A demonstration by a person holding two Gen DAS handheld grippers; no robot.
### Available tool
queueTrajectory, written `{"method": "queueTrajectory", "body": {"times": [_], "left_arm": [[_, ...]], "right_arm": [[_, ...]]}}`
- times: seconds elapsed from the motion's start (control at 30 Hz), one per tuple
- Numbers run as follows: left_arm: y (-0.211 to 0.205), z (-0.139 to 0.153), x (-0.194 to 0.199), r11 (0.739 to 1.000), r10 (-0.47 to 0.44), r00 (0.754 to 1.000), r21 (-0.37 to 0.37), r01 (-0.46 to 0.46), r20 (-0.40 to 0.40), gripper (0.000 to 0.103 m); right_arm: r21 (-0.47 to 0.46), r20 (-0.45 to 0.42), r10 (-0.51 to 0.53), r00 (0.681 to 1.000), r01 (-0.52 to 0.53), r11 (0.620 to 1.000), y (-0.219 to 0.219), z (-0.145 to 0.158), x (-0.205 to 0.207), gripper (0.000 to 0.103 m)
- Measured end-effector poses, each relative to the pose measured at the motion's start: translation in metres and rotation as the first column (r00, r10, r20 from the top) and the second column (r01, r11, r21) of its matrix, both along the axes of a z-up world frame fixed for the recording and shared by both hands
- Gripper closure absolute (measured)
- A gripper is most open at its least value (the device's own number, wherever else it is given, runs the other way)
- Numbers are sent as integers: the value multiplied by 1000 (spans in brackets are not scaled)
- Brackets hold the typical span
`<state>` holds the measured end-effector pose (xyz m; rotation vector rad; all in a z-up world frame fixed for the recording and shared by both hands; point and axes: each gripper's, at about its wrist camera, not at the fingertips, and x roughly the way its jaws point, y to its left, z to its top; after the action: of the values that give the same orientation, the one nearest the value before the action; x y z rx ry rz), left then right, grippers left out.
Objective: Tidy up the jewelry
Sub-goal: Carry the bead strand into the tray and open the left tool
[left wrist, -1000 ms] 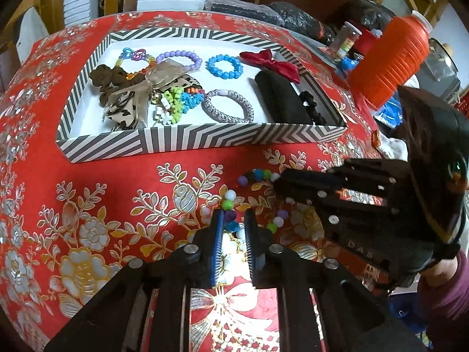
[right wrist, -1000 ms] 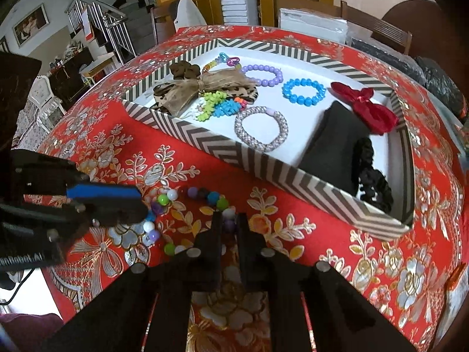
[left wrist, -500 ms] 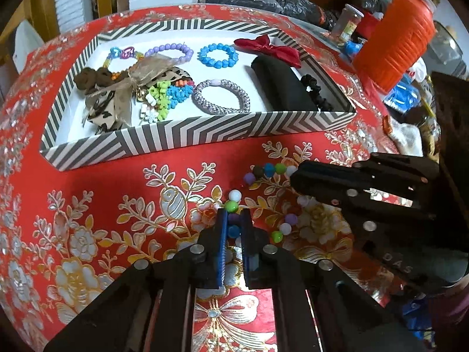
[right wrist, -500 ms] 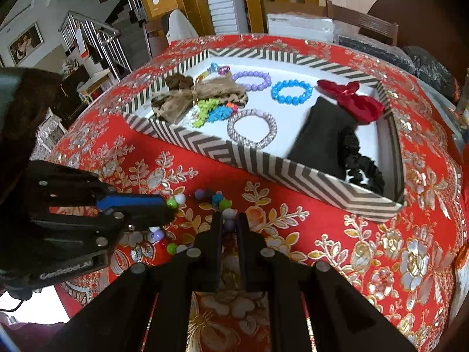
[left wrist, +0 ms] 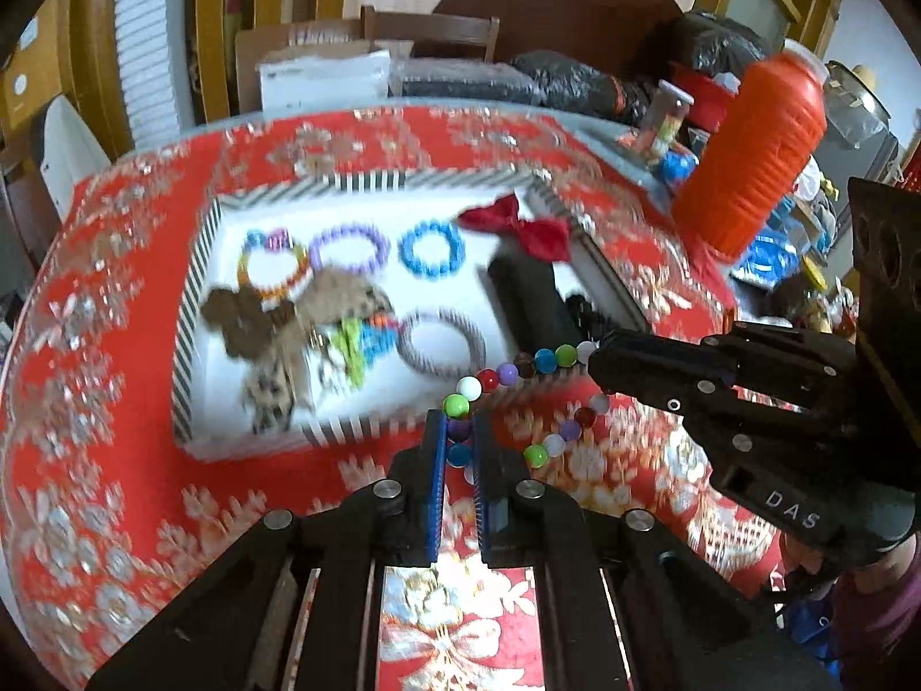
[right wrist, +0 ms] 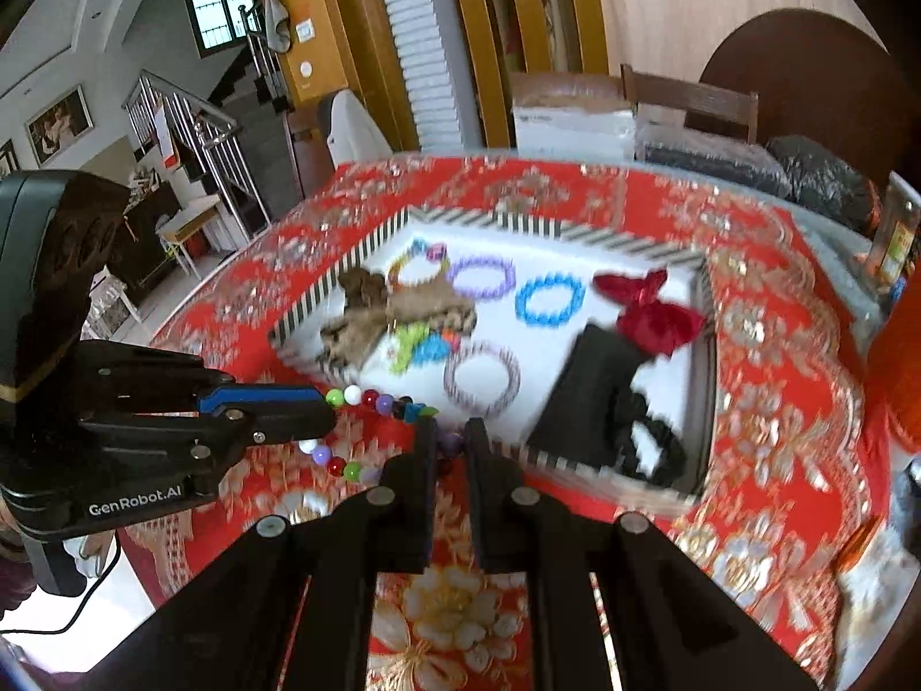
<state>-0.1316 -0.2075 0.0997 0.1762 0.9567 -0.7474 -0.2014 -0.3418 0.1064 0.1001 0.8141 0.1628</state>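
left gripper [left wrist: 459, 440]: clamped on bead bracelet [left wrist: 509, 373] | right gripper [right wrist: 447, 442]: clamped on same bracelet

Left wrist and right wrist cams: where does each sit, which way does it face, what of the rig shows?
Left wrist: on the left gripper, facing forward and down at the striped tray; its own fingers pinch the bead necklace, right gripper enters from the right.
Right wrist: on the right gripper, facing the same tray; left gripper enters from the left.
Shared: tray, necklace, red tablecloth.
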Motion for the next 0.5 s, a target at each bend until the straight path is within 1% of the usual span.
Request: {"method": "queueTrajectory", "body": {"times": [0.07,0.23,0.5], "left_arm": [[-4,6,8,1000,5,1000,1,-5,21,97],[-16,9,32,1000,24,999,9,-24,30,97],[-27,5,60,999,44,998,18,-45,39,97]], "right_arm": [[-12,11,-8,1000,8,1000,-1,7,8,94],[-15,8,-31,999,32,999,-7,14,30,94],[-31,-28,-59,998,58,998,-18,7,64,94]]}}
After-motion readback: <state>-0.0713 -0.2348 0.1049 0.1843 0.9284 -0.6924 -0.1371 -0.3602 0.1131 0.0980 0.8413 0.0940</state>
